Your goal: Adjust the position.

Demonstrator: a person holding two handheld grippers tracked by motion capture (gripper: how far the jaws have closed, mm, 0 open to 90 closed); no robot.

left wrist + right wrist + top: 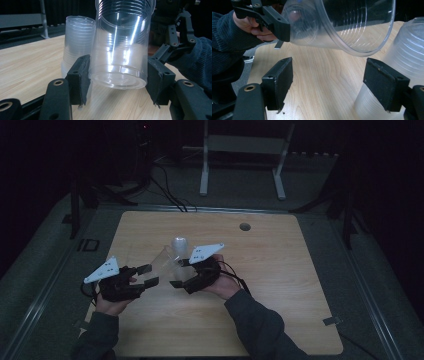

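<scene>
A single clear plastic cup [120, 50] hangs tilted above the table, and my left gripper [117, 80] is shut on its base, one pad on each side. In the high view the cup [162, 262] reaches from the left gripper [149, 275] toward the right gripper [178, 273]. An upside-down stack of clear cups [178, 245] stands on the wooden table [270, 270] just behind them. My right gripper [332, 82] is open, and the held cup's mouth [342, 25] hangs just above its jaws. The stack [409, 45] rises right beside its right jaw.
A round cable hole [245, 226] sits near the table's far edge. Behind the table stand a white metal frame [242, 155] and black cables [167, 190] on the dark floor. The person's sleeves [260, 325] come in from the bottom.
</scene>
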